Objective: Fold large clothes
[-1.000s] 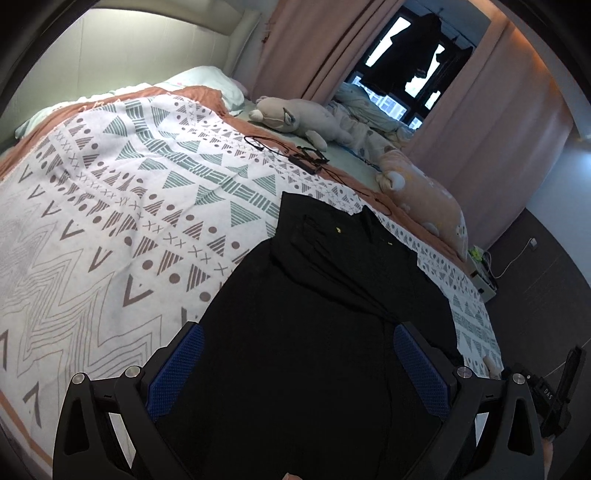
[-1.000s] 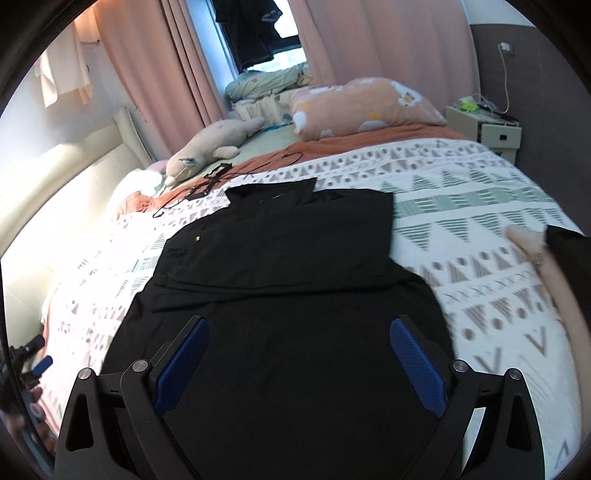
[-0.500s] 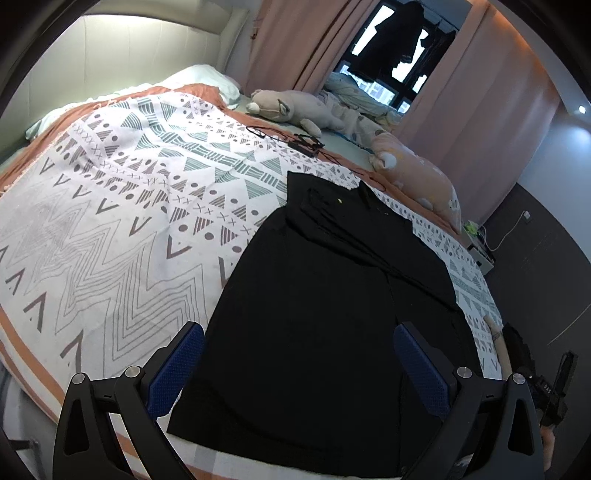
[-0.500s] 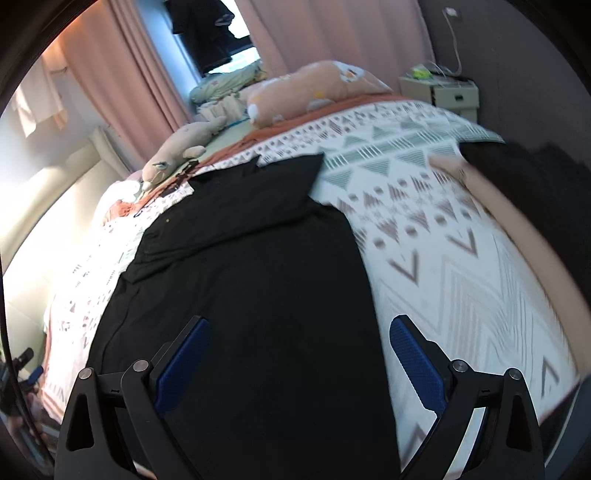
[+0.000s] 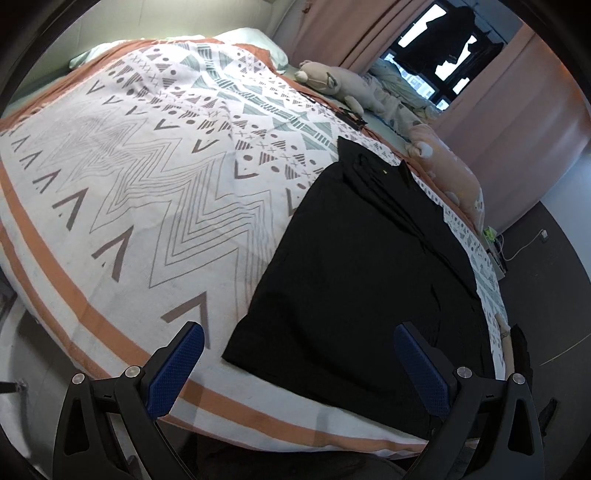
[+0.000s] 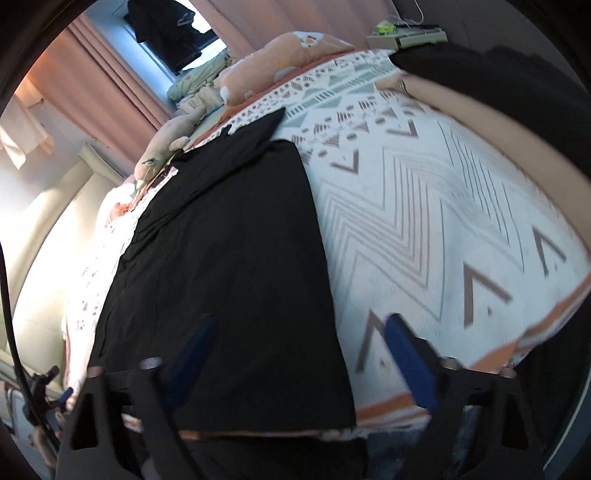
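A large black garment (image 5: 354, 273) lies flat on the patterned bedspread (image 5: 147, 177), its sleeves folded in across the chest near the collar. Its hem lies near the bed's front edge. My left gripper (image 5: 295, 363) is open and empty, above the bed's front edge near the hem's left corner. In the right wrist view the garment (image 6: 229, 266) runs away from me. My right gripper (image 6: 299, 360) is open and empty, above the hem's right corner at the bed's front edge.
Plush toys (image 5: 332, 79) and an orange pillow (image 5: 448, 173) lie at the far side of the bed by the pink curtains (image 5: 517, 96). Black cables (image 5: 351, 118) lie beyond the collar. A nightstand (image 6: 406, 35) stands at the far corner. A person's forearm (image 6: 498, 133) crosses the right.
Both grippers have pulled back from over the garment's middle to the bed's front edge, so the hem and bed edge now show. Both stay open and empty.
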A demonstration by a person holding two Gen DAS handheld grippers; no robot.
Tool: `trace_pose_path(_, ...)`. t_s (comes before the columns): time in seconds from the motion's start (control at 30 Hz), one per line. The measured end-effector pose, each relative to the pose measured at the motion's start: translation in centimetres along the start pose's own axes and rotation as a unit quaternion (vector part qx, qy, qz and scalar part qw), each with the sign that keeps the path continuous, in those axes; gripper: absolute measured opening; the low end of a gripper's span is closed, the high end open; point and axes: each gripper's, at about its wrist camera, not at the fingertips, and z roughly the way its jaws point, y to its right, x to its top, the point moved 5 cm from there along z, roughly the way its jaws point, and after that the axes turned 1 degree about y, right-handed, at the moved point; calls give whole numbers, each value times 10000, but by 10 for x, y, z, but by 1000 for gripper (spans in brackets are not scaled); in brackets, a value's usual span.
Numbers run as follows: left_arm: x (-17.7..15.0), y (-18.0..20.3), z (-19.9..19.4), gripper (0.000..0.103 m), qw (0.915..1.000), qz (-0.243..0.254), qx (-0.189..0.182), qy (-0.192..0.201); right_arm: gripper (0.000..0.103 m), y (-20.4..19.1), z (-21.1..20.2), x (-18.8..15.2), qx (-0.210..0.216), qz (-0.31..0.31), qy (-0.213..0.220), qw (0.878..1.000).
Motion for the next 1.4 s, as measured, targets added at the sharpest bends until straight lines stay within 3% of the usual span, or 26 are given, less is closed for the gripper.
trace_pose_path(0.17,-12,-18,12,101,9996,-138,-23,-237,59,15,8,-20,294,244,-201,9991)
trace_pose_path(0.3,-20,-28,24,87,9980,-345,-181,-488,43,20,14,-32,787,556,-409,9945)
trace_pose_path(0.5,-15,-33,33,71,9968,-521,-272,-543,43,13,10,-35,1651,858,-370,9818)
trace_pose_path(0.53,-13,-33,35,65,9968,-515,-245,-561,43,12,9,-35,1707,858,-337,9810)
trace_pose_path(0.57,-12,-34,37,60,9967,-509,-225,-585,43,11,10,-35,1698,848,-305,9814)
trace_pose_path(0.8,-11,-24,51,55,9954,-353,-439,-776,43,26,19,-30,1374,1089,-200,9843)
trace_pose_path(0.97,-19,-22,52,47,9904,-581,-848,-928,43,27,30,-33,1427,1220,-262,9819)
trace_pose_path(1.13,-16,-19,59,42,9918,-552,-772,-852,43,19,35,-34,1473,1210,-112,9816)
trace_pose_path(1.27,-12,-13,66,37,9926,-539,-751,-787,42,22,41,-24,1578,1588,167,9745)
trace_pose_path(1.3,-13,-12,67,33,9928,-519,-725,-799,34,23,43,-22,1551,1629,184,9742)
trace_pose_path(1.33,-14,-12,68,22,9926,-534,-716,-826,29,23,44,-22,1502,1645,177,9747)
trace_pose_path(1.37,-14,-13,69,20,9921,-577,-739,-833,14,22,46,-20,1421,1627,195,9762)
trace_pose_path(1.4,-15,-15,67,19,9918,-648,-767,-793,8,21,44,-18,1434,1590,248,9765)
